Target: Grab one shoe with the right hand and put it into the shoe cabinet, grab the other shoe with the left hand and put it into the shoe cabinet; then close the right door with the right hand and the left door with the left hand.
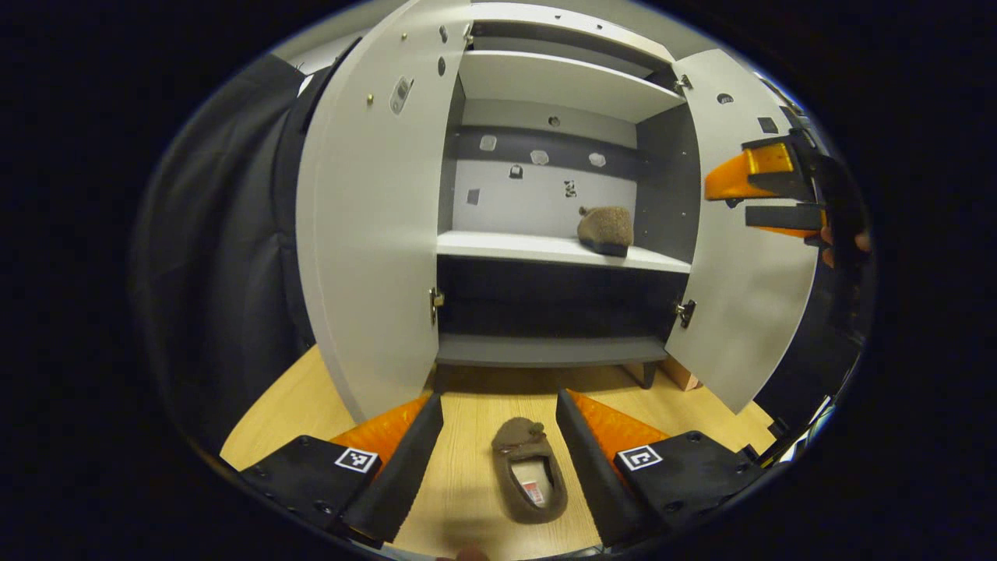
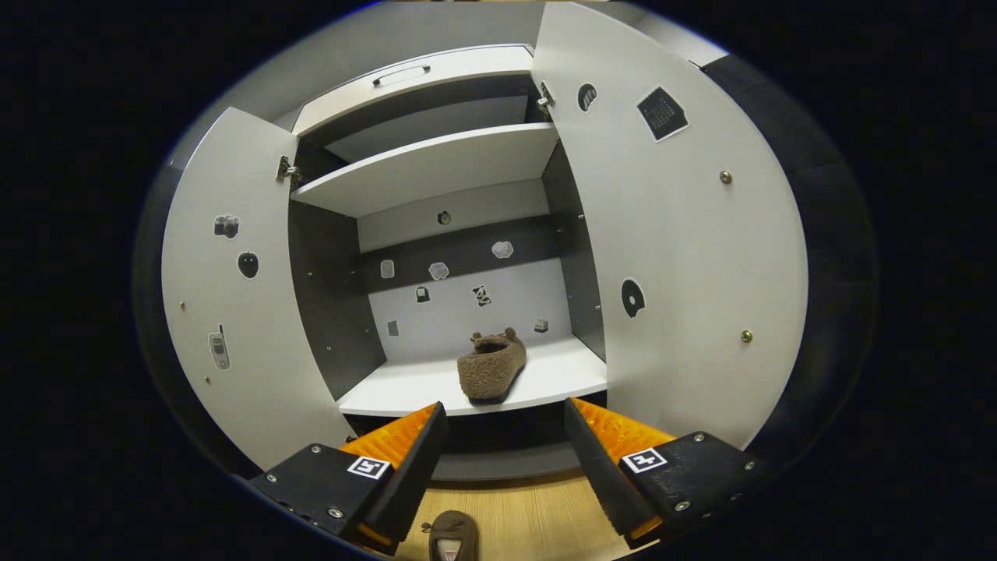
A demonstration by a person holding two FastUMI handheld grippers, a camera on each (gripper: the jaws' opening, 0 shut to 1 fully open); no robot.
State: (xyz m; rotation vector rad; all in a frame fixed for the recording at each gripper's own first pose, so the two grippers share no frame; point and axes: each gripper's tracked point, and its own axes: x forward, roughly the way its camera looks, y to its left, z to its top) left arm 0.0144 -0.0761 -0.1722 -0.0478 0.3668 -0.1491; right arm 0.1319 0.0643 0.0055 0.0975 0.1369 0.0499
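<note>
1. Your left gripper (image 1: 498, 425) hangs low over the wooden floor (image 1: 467, 483), its fingers spread wide with nothing between them but air. The right gripper (image 2: 502, 436) is also spread and empty, aimed at the cabinet; in the left gripper view you can see it off to the side (image 1: 767, 195), up by the right door (image 1: 740, 257).

2. Just ahead of your left fingers lies the second slipper (image 1: 530, 479), toe away from you, opening up, apart from both fingers. It is brown and fuzzy with small ears at the toe. In the right gripper view its toe peeks in at the bottom edge (image 2: 454, 538).

3. My read on handling: light, soft and squashy, with no risk of breaking and a fleecy surface that should not slip. I'd pinch across the heel collar or the side wall beside the opening; the sole rim looks like the stiffest part to bite on.

4. Farther on stands the shoe cabinet (image 1: 545, 351), both doors swung open, the left door (image 1: 374, 234) close to you.

5. Deepest in, the first slipper (image 2: 491, 366) sits upright on the middle shelf (image 2: 405, 389), towards its right side. That half looks done; this pickup is yours next.
</note>
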